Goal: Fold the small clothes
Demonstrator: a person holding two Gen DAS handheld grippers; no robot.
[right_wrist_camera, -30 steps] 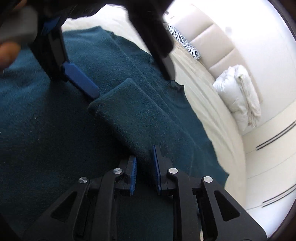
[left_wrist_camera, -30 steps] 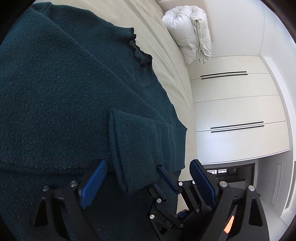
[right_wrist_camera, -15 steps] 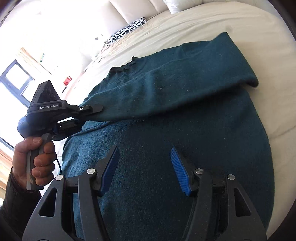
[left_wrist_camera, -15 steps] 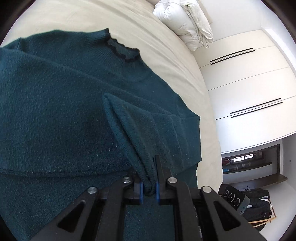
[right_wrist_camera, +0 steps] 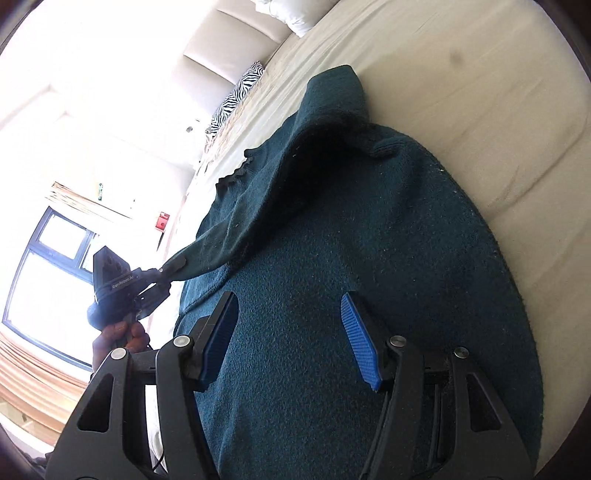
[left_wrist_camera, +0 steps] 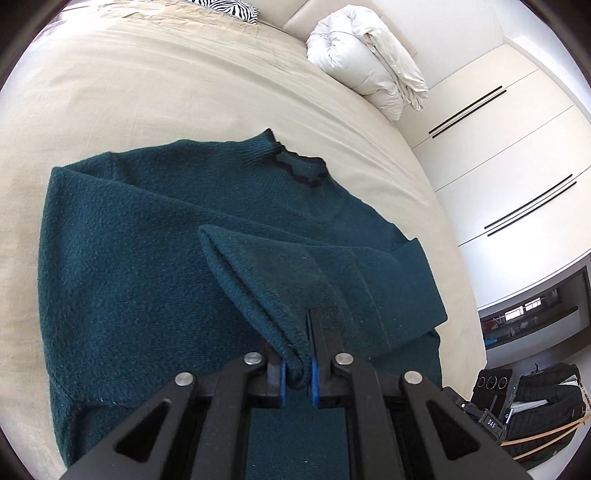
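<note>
Left wrist view shows the dark teal knitted sweater (left_wrist_camera: 147, 280) spread flat on the wide cream-sheeted bed (left_wrist_camera: 155, 96), neckline with its dark scalloped trim pointing toward the headboard. It lies flat, I judge, so that each fold can be laid cleanly over the body panel. One sleeve is already doubled across the chest, and its ribbed teal cuff (left_wrist_camera: 291, 354) is lifted clear of the body, pinched tight between the blue pads of the left gripper (left_wrist_camera: 297, 373); holding the very end gives control of the whole sleeve, so it can be drawn across and set down straight. In the right wrist view the same sleeve runs taut from the shoulder to that gripper, a hand (right_wrist_camera: 122, 338) around its black handle.

Right wrist view also has the right gripper (right_wrist_camera: 291, 343) hovering over the sweater's lower body, jaws apart, nothing between the blue pads. Its place suggests it is ready to take the hem or side edge, or to steady the cloth.

Around the bed, the room is pale: a padded cream headboard (right_wrist_camera: 236, 55), white wardrobe doors with thin black handle bars (left_wrist_camera: 509, 155), a bright window (right_wrist_camera: 48, 273). On the bed sit a rolled white duvet (left_wrist_camera: 365, 59) and, smaller, a zebra-striped pillow (left_wrist_camera: 221, 7). A dark bag (left_wrist_camera: 535, 406) stands on the floor beyond the bed.
</note>
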